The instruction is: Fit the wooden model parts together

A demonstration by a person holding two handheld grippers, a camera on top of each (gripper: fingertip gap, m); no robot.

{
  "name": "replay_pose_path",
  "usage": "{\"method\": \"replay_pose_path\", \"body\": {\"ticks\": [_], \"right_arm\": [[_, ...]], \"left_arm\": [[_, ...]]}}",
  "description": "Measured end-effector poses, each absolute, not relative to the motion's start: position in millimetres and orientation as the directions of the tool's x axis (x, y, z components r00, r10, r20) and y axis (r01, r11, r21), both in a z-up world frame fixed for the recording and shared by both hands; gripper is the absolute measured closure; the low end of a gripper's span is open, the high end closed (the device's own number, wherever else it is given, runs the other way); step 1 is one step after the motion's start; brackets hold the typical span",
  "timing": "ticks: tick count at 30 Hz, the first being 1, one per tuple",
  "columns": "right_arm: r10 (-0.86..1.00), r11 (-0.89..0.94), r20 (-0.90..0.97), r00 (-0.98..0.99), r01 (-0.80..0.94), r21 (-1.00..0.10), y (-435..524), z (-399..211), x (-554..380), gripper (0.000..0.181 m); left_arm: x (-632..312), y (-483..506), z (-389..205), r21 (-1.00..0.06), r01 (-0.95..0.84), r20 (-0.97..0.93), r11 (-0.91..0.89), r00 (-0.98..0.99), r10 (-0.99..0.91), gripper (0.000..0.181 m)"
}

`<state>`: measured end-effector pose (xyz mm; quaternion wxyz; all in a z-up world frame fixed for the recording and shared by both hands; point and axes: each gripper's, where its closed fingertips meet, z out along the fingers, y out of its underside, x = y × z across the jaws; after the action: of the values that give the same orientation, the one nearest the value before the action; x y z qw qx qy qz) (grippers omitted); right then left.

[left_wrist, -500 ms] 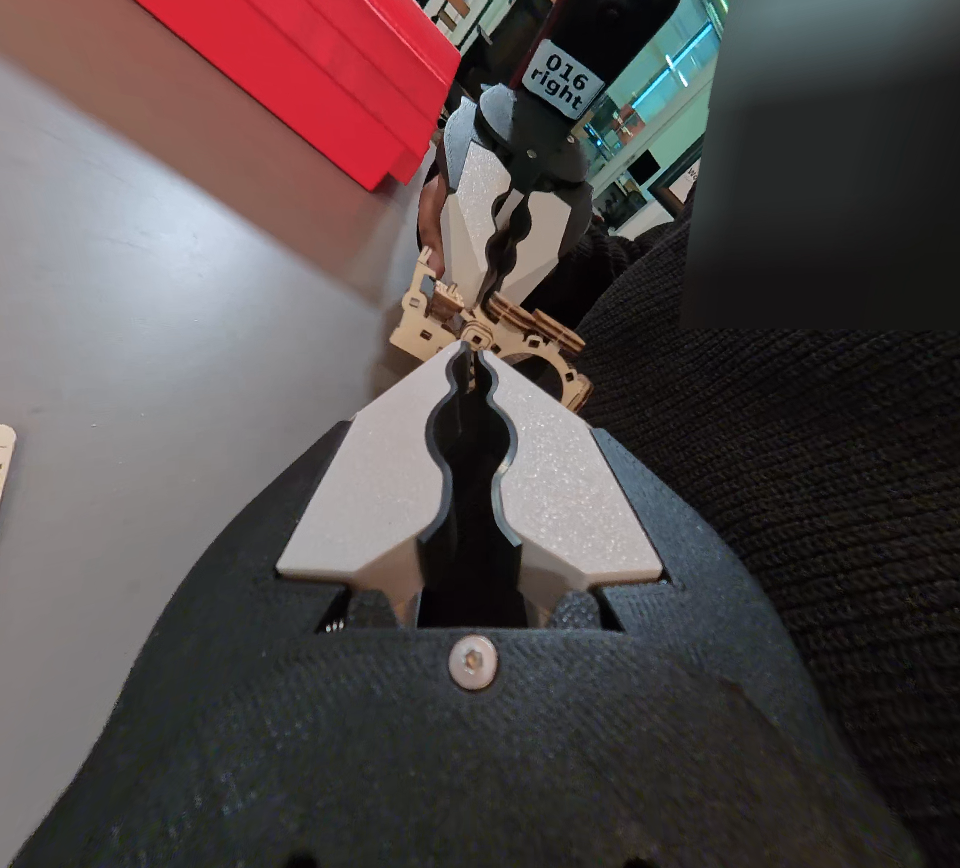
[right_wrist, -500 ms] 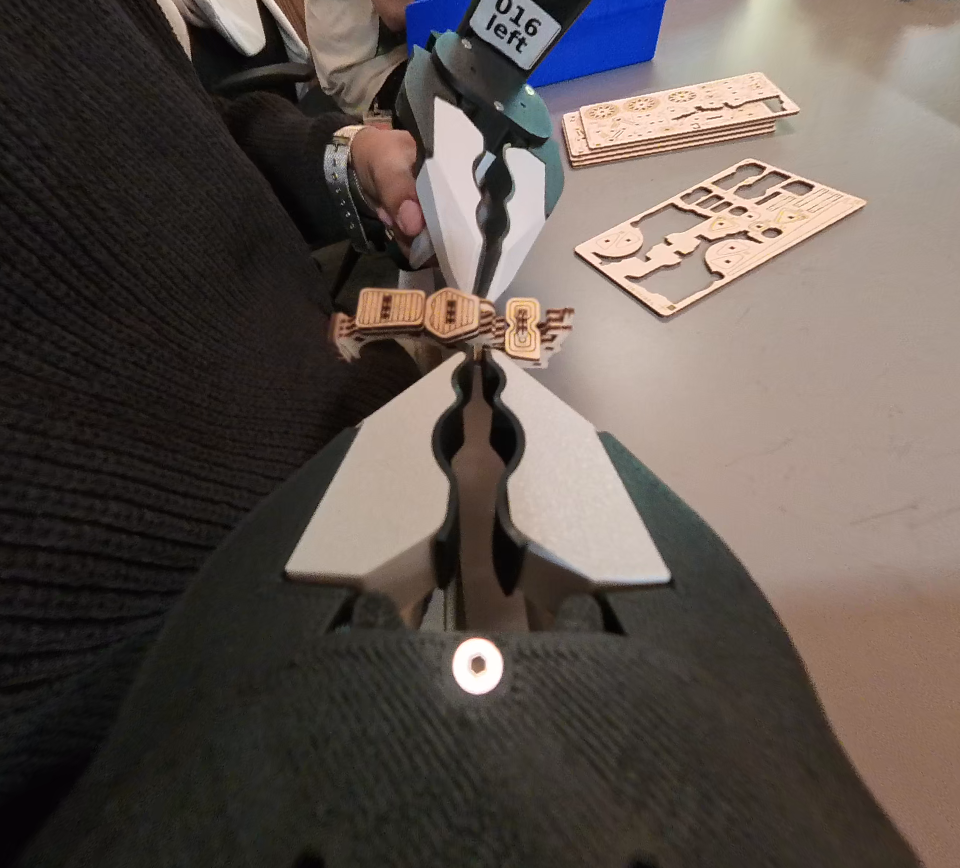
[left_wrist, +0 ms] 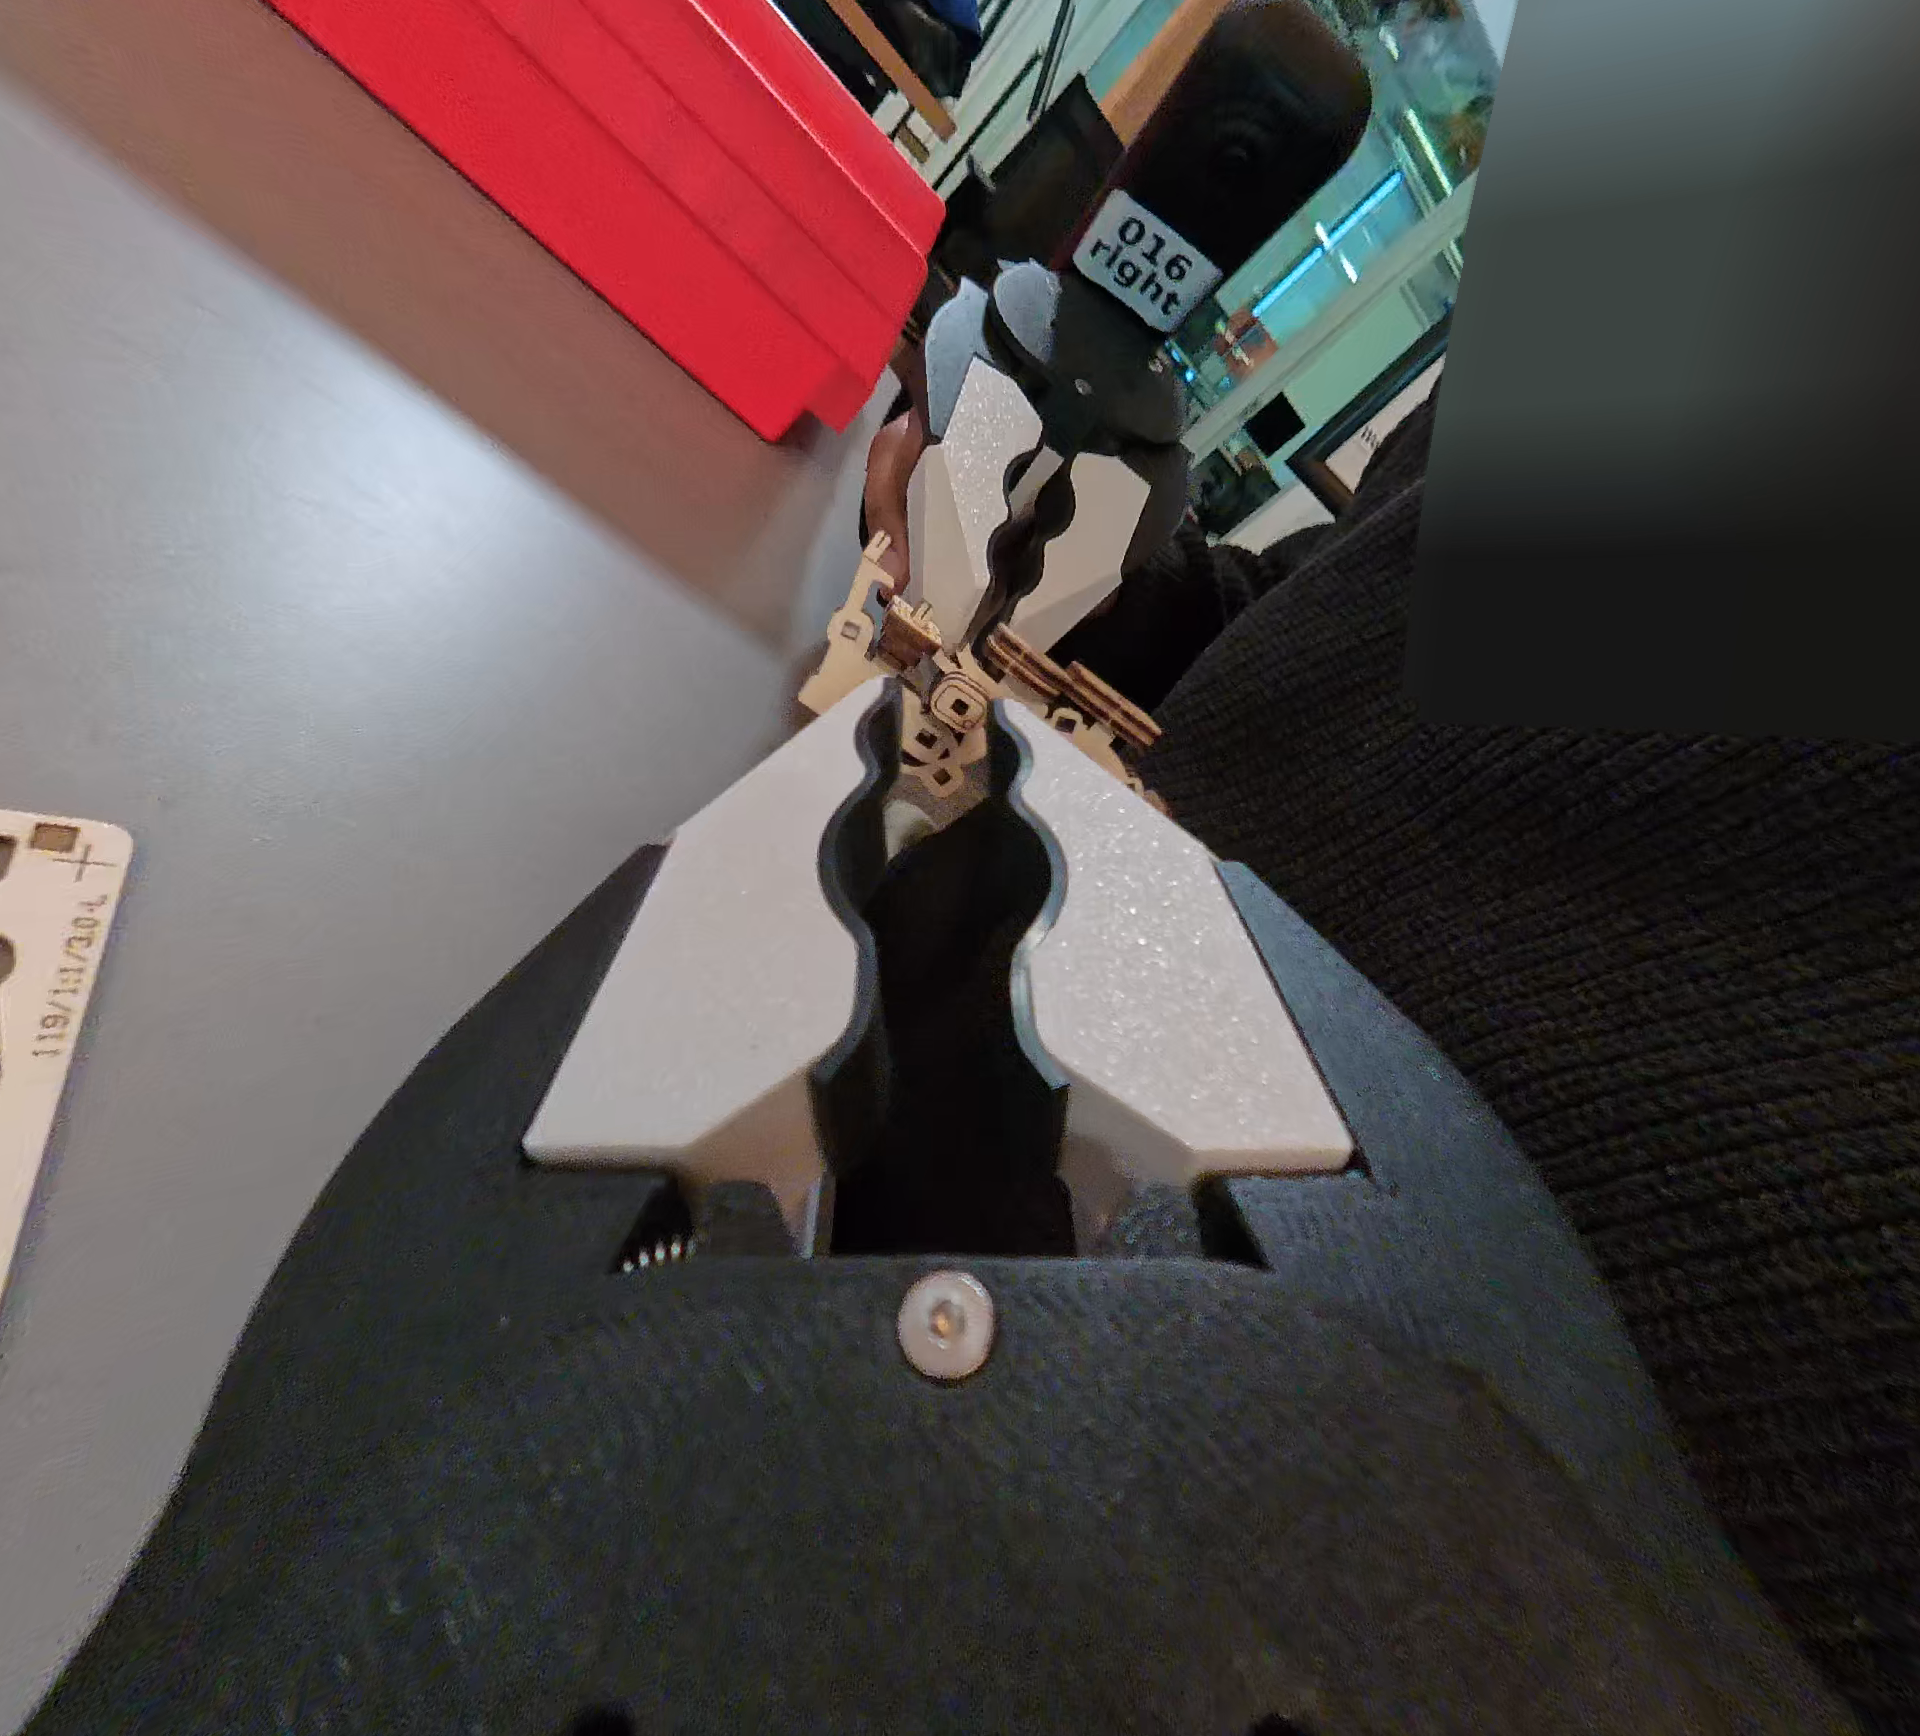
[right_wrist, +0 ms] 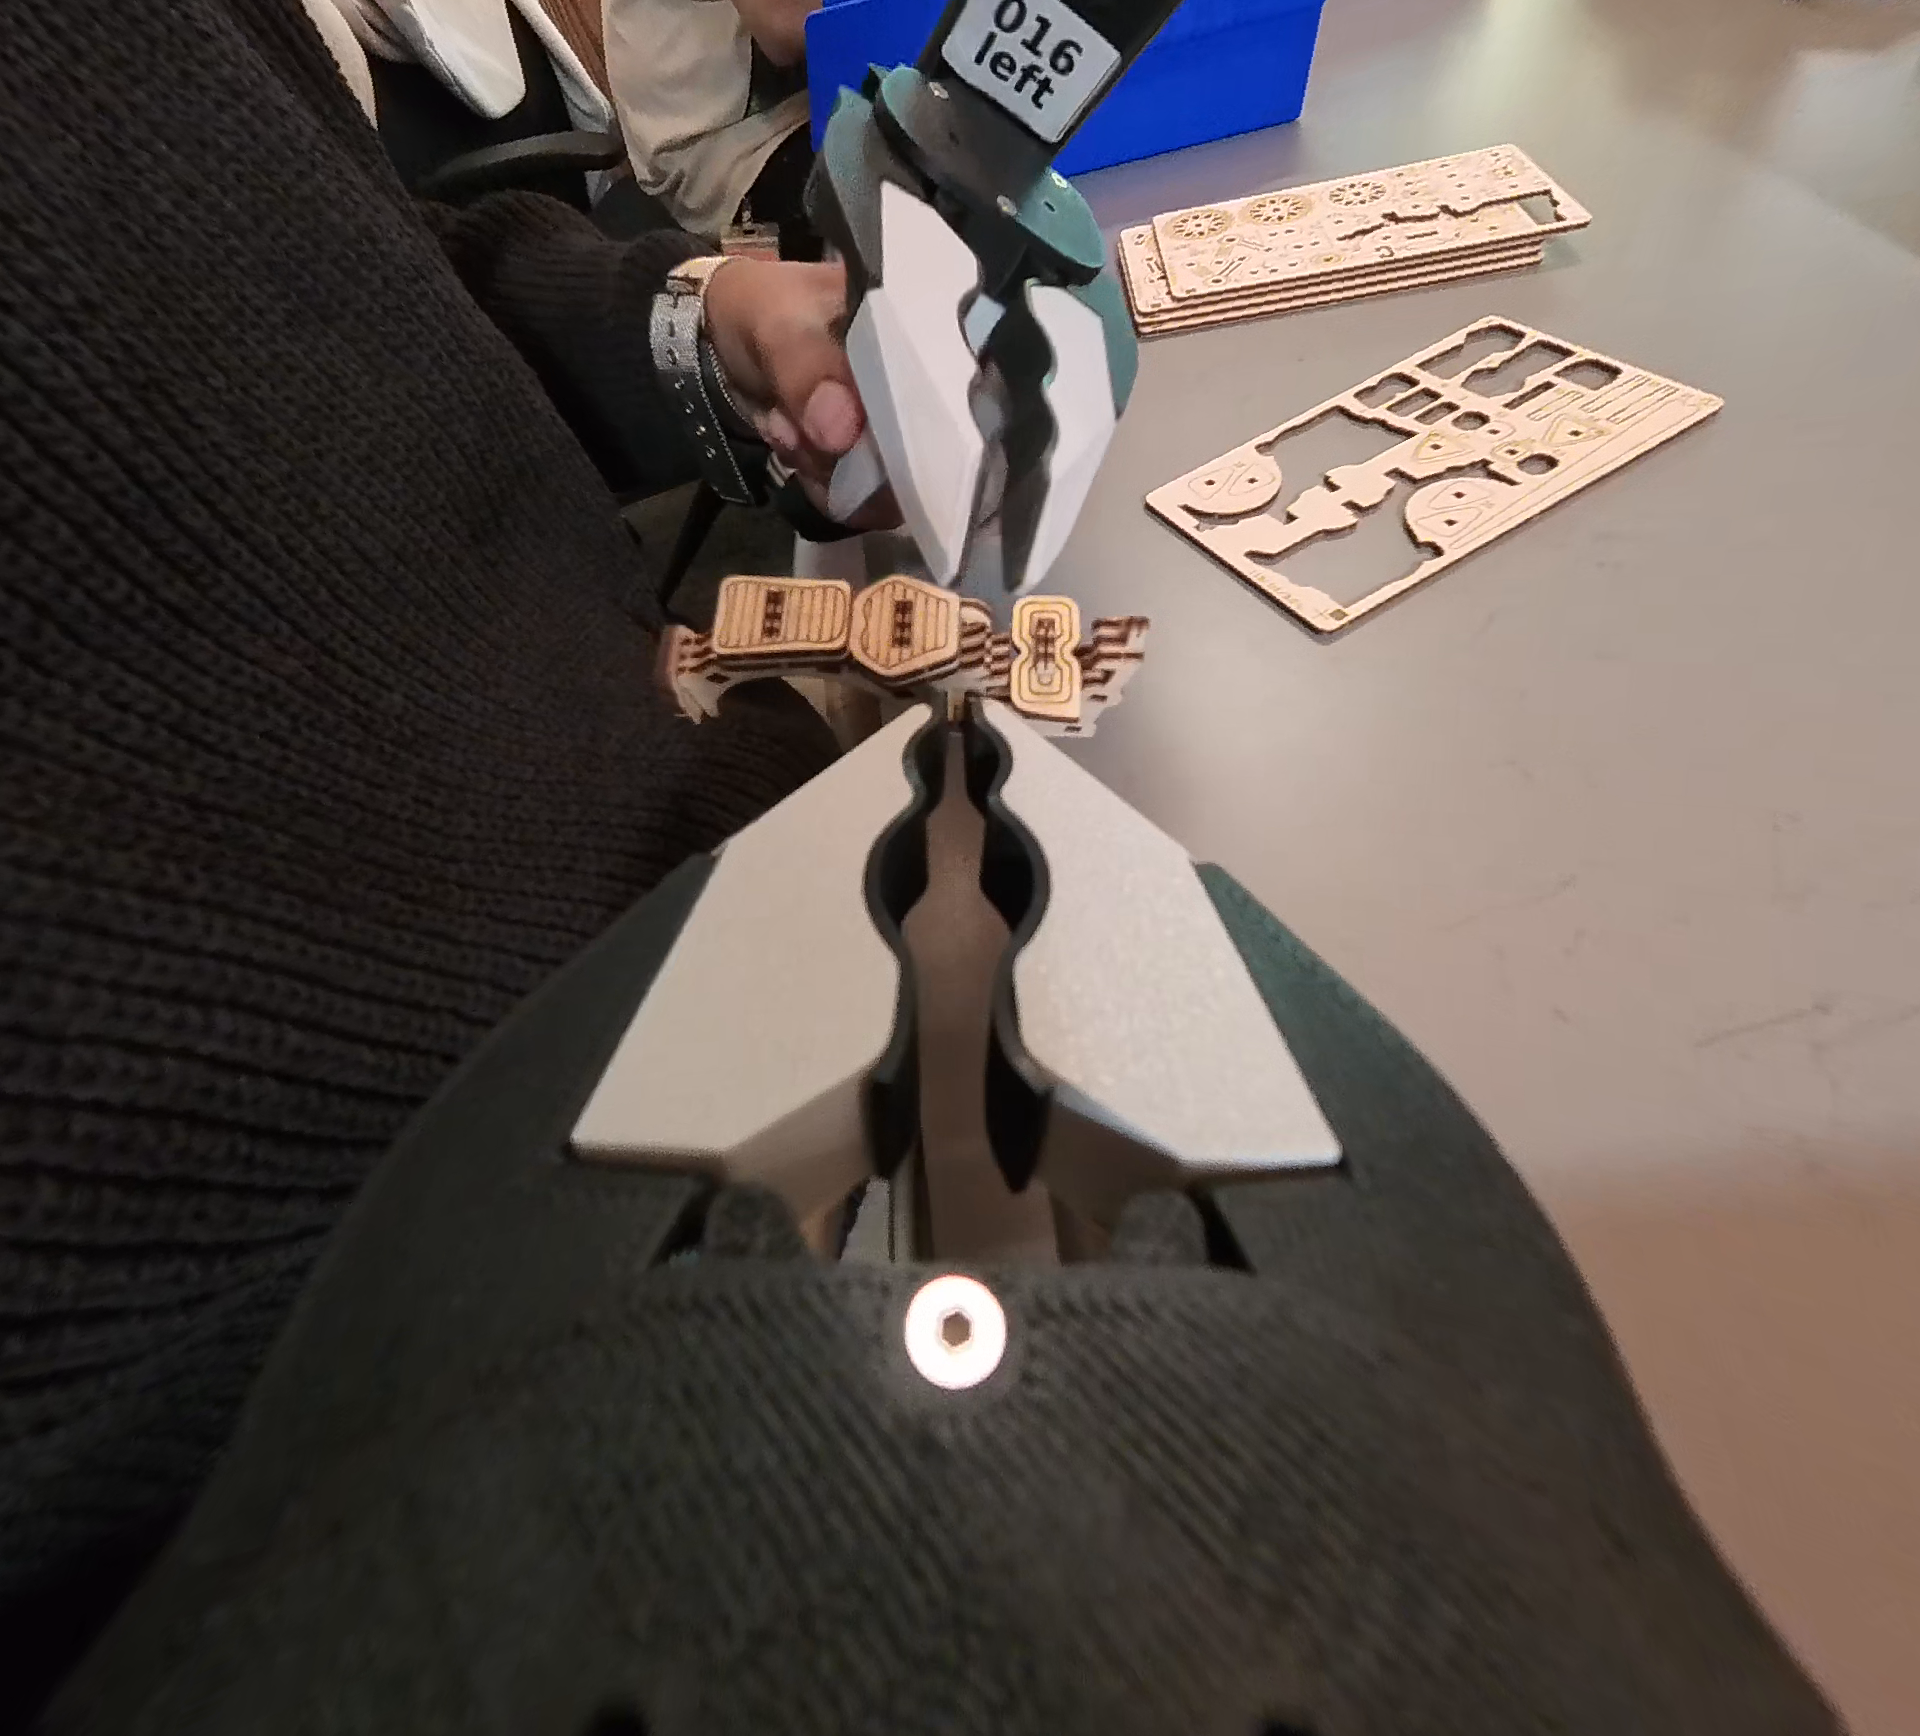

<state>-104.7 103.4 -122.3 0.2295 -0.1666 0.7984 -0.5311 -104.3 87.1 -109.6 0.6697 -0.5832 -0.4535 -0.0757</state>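
Note:
The wooden model [right_wrist: 904,642], a small assembly of laser-cut plywood parts, hangs in the air between the two grippers, just over the table's near edge. My right gripper [right_wrist: 951,718] is shut on a thin tab at the model's underside. It also shows in the left wrist view [left_wrist: 977,642], pinching the model from the far side. My left gripper [left_wrist: 940,715] has its jaws a little apart, with a part of the model [left_wrist: 951,699] showing in the gap. In the right wrist view the left gripper [right_wrist: 982,580] sits right at the model's far top edge.
A stack of plywood sheets [right_wrist: 1351,252] and a partly punched-out sheet [right_wrist: 1434,481] lie on the grey table [right_wrist: 1455,855]. A blue bin [right_wrist: 1195,55] stands behind them and a red bin [left_wrist: 520,76] on the other side. Another sheet [left_wrist: 52,1011] lies at the left. A black sweater [right_wrist: 260,647] is close by. My two grippers' fingertips are within a few centimetres of each other.
My left gripper's jaws have parted; they were nearly together before. The right gripper keeps its hold on the model, which has barely moved.

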Motion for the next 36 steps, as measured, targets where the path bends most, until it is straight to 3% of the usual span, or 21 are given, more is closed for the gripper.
{"method": "replay_pose_path", "body": {"ticks": [6,11,14,18,25,36], "right_arm": [[-0.449,0.383,-0.227,-0.864,0.043,-0.923,99,-120,-116,0.179],[-0.408,0.349,-0.312,-0.858,0.170,-0.922,97,-110,-126,0.179],[-0.382,0.321,-0.404,-0.831,0.291,-0.901,96,-102,-132,0.179],[-0.371,0.283,-0.564,-0.737,0.489,-0.825,92,-91,-137,0.179],[-0.354,0.234,-0.718,-0.599,0.687,-0.688,85,-81,-141,0.179],[-0.346,0.219,-0.806,-0.479,0.795,-0.566,76,-76,-125,0.179]], "left_arm": [[-115,81,-111,-0.790,0.540,0.600,0.291,0.581,0.551,0.156],[-116,87,-100,-0.781,0.516,0.622,0.351,0.598,0.505,0.152],[-121,82,-88,-0.845,0.389,0.535,0.367,0.609,0.585,0.151],[-126,81,-88,-0.914,0.295,0.402,0.279,0.571,0.716,0.146],[-132,83,-83,-0.990,0.122,0.121,0.071,0.467,0.876,0.148],[-131,78,-77,-0.999,0.038,-0.021,-0.039,0.386,0.922,0.151]]}}
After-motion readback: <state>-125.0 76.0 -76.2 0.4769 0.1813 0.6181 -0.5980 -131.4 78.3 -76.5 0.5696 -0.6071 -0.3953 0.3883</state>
